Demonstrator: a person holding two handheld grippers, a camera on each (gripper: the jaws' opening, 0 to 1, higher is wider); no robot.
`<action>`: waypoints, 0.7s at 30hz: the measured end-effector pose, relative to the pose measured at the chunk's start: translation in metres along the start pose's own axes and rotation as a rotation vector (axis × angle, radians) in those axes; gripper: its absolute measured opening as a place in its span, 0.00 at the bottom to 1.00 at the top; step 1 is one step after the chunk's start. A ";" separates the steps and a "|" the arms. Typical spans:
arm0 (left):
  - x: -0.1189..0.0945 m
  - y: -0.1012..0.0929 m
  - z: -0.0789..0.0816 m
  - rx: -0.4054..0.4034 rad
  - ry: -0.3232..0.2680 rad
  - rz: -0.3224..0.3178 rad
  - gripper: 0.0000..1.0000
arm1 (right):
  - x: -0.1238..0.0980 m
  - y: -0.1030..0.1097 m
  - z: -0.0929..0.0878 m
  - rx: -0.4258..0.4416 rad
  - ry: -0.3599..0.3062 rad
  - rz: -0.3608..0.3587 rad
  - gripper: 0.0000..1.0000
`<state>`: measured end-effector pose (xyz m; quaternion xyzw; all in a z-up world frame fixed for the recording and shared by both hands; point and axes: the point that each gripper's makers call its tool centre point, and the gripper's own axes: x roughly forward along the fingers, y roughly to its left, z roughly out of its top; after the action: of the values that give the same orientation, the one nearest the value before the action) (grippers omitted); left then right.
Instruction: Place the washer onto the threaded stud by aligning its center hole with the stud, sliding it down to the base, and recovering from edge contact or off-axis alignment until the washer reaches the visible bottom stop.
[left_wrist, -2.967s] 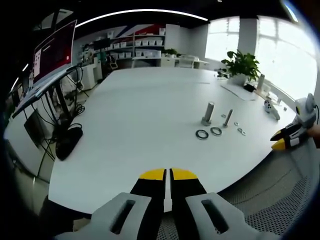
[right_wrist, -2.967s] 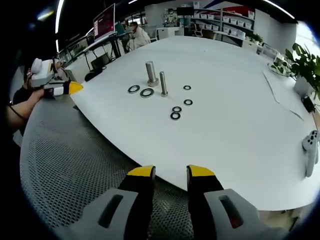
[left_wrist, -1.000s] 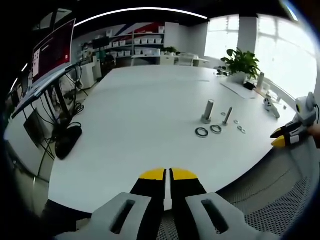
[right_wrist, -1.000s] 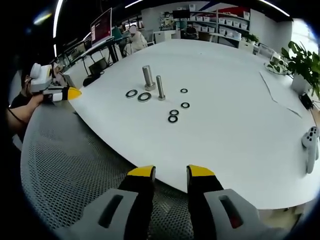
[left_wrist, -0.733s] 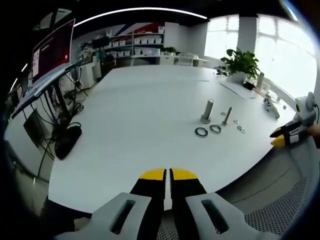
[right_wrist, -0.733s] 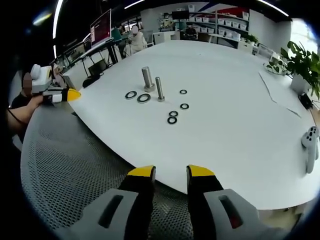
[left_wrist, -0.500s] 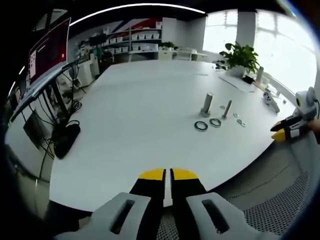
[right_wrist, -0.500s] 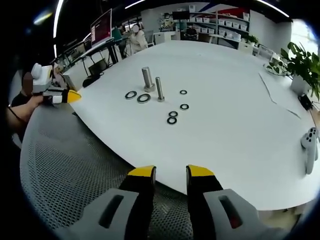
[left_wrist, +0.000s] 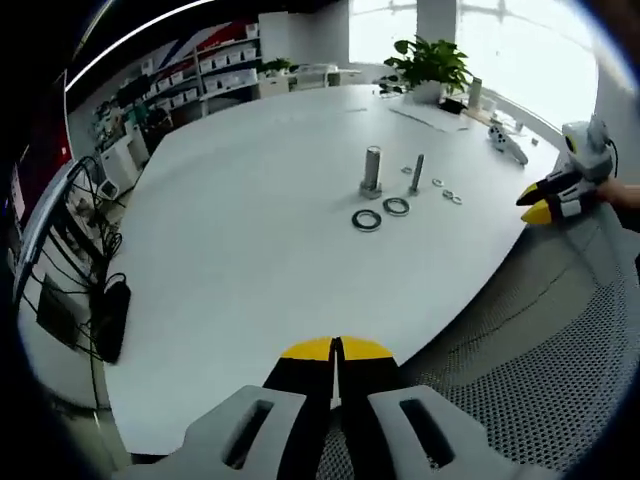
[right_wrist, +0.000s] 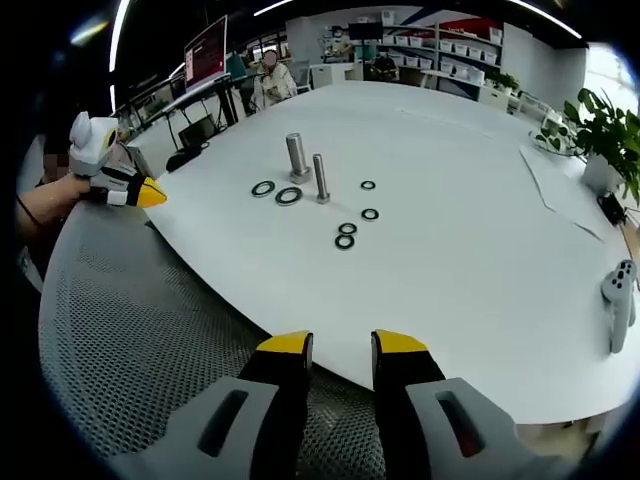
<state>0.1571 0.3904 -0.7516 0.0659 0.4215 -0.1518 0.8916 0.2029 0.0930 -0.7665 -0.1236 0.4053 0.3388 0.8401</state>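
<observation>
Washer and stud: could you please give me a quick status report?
Left gripper shut, empty; right gripper open, empty. Washers loose on table beside studs. Path clear.

No legible text or labels

table (right_wrist: 480, 280): I see smooth matt white
studs (right_wrist: 321, 178): dull grey metal
chair (right_wrist: 140, 330): I see grey perforated mesh
</observation>
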 end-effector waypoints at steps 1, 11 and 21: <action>0.002 -0.001 0.002 0.013 0.010 -0.016 0.00 | 0.000 0.000 0.000 0.001 0.002 0.000 0.26; 0.037 -0.027 0.016 0.297 0.184 -0.206 0.00 | -0.001 -0.003 -0.002 0.024 0.005 -0.014 0.26; 0.065 -0.036 0.004 0.597 0.409 -0.323 0.01 | -0.002 -0.004 -0.001 0.030 -0.002 -0.018 0.26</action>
<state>0.1872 0.3414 -0.7988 0.2841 0.5327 -0.3897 0.6954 0.2042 0.0887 -0.7662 -0.1144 0.4081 0.3253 0.8453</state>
